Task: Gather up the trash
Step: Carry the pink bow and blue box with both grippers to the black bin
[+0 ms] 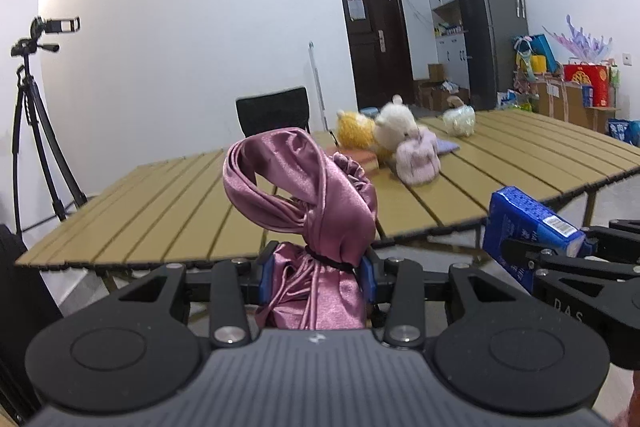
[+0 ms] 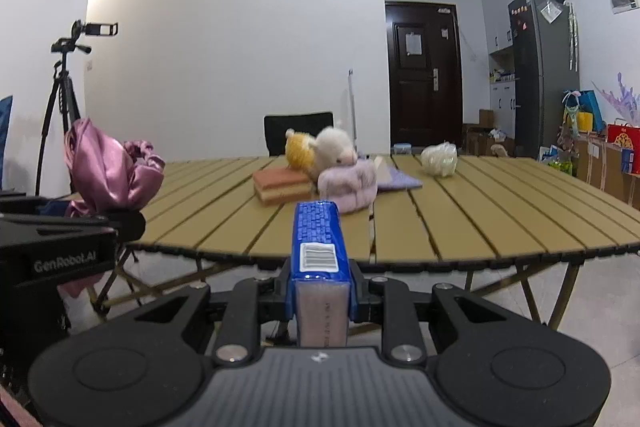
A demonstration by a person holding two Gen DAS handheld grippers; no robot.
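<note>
The left gripper (image 1: 318,277) is clenched on a pink satin pouch (image 1: 316,215), its blue pads pinching the bunched neck where a black band ties it; the loose top of the pouch stands up above the fingers. The right gripper (image 2: 320,291) is clamped on a blue carton (image 2: 318,239), a narrow box with a white barcode label on its upper face, held lengthwise and pointing toward the counter (image 2: 500,215). Both grippers hang just short of the near edge of the slatted wooden counter, above the floor, side by side and near each other.

On the counter, toward its far middle, lies a cluster: one yellow plush toy (image 2: 300,151), one white plush toy (image 2: 336,147), one pale pink fluffy bundle (image 2: 352,187), one orange-and-cream sponge block (image 2: 282,185) and one flat lilac cloth (image 2: 400,181). Further right sits one crumpled clear plastic bag (image 2: 440,159), well apart from the cluster. Nothing stands between the grippers and the near strip of slats.

Behind the counter are one black chair (image 2: 298,129), one dark door (image 2: 424,75), one grey fridge (image 2: 544,71) and, far left, one tripod (image 2: 60,107) with a phone mount.

The right wrist view shows the sponge block clearly; in the left wrist view the pouch largely hides it. The left wrist view shows the carton's broad side; the right shows only its top and near end.
</note>
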